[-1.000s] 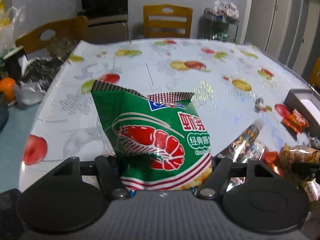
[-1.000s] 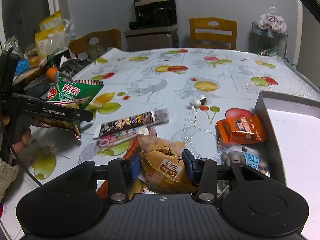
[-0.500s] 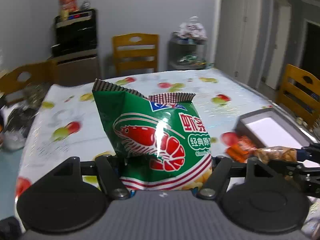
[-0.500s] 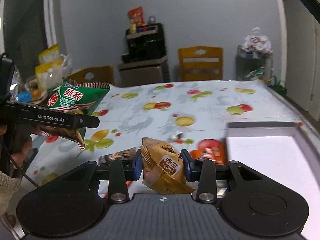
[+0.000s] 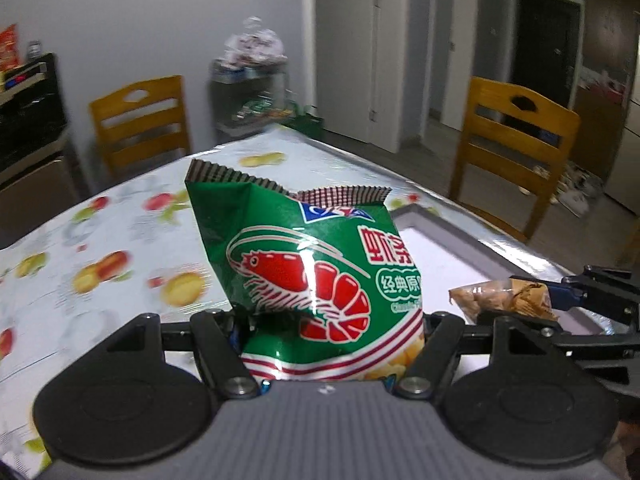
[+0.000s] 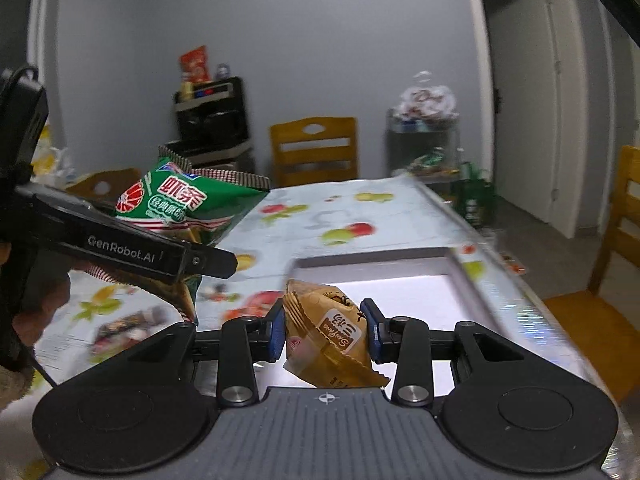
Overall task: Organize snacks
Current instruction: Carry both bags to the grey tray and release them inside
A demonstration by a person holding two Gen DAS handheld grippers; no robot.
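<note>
Left gripper pinches green shrimp-chip bag; right gripper pinches brown snack packet above grey tray.

i see the green shrimp-chip bag as glossy foil catching glare, and the tan snack packet as crinkled shiny film. the tablecloth looks like slick plastic (fruit-printed), the chairs varnished wood, my gripper bodies matt black plastic.

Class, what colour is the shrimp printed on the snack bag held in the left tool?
Red, on a green bag; clearest in the left wrist view.
</note>
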